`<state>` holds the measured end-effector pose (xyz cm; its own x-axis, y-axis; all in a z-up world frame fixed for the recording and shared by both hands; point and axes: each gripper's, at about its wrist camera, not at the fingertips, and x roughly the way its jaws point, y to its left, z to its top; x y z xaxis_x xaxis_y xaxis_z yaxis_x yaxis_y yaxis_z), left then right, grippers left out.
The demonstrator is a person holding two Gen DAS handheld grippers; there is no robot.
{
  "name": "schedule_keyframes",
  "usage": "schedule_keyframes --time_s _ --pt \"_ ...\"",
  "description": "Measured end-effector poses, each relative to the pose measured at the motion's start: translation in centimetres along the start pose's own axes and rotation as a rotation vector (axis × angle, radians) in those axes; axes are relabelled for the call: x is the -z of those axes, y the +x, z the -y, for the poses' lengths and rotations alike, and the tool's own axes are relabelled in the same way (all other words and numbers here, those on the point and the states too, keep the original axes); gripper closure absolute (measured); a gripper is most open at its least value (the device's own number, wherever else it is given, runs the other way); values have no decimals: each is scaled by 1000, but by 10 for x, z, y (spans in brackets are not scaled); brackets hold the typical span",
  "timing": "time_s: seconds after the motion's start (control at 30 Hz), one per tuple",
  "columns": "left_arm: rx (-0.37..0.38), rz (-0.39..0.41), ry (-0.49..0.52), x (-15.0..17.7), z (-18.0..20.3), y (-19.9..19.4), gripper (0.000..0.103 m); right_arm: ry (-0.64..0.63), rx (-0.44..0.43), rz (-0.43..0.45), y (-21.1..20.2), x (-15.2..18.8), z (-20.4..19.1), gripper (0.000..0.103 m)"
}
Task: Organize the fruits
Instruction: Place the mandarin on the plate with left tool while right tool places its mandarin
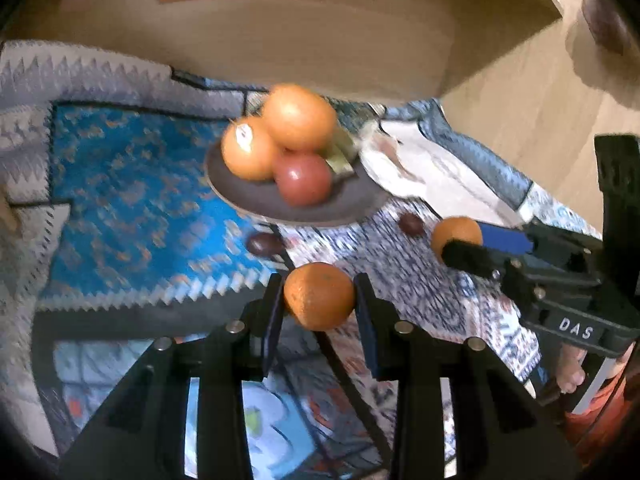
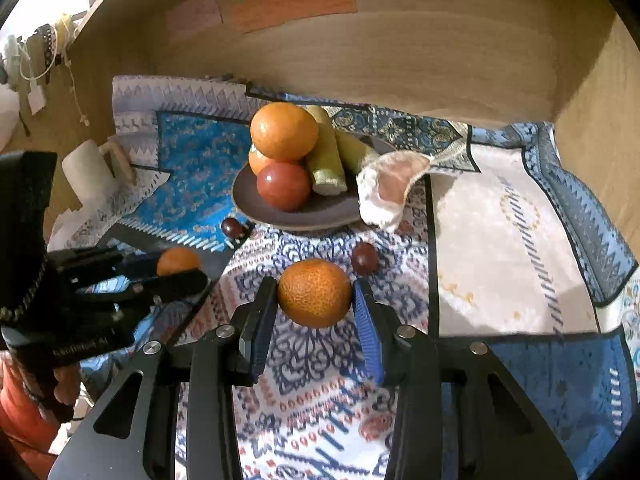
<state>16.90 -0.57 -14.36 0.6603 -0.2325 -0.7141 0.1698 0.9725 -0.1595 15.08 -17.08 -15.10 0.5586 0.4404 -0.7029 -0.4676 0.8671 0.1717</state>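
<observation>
The left gripper [image 1: 319, 312] is clamped on a small pebbly orange mandarin [image 1: 319, 295], and the right gripper [image 2: 315, 312] likewise grips a second small mandarin [image 2: 314, 293]; both fruits hang above the blue-and-white patterned cloth [image 2: 320, 396], short of the dark round plate [image 2: 296, 216].

The plate's pile is already tall: a large orange [image 2: 284, 131] rides on top of another orange [image 2: 258, 160] and a red tomato-like fruit [image 2: 283, 186], beside two pale yellow-green pieces [image 2: 328, 160]. Setting a mandarin against that stack could topple the top orange off the rim. Squeezing too hard could also bruise the soft fruit.

Count: two mandarins, two oranges, one red fruit, two small dark round fruits [image 2: 364, 258] loose on the cloth, one plate.
</observation>
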Motion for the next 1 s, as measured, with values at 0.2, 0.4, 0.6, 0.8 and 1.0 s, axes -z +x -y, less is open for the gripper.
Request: schedule_keyframes --time_s 0.2,0.4,0.6,0.8,1.0 --pt "-23 28 6 -25 -16 4 69 -13 -4 4 11 -18 -2 68" --pt "-18 50 14 -44 -26 12 69 -30 10 -2 22 -37 0 68" --pt "-18 41 21 -58 -36 29 69 -38 27 -20 36 -50 4 68" --pt "-17 -5 26 -62 -46 51 69 -36 35 -56 56 -56 11 68" --pt "-12 -21 12 -62 -52 65 69 -54 29 -83 70 -58 9 68"
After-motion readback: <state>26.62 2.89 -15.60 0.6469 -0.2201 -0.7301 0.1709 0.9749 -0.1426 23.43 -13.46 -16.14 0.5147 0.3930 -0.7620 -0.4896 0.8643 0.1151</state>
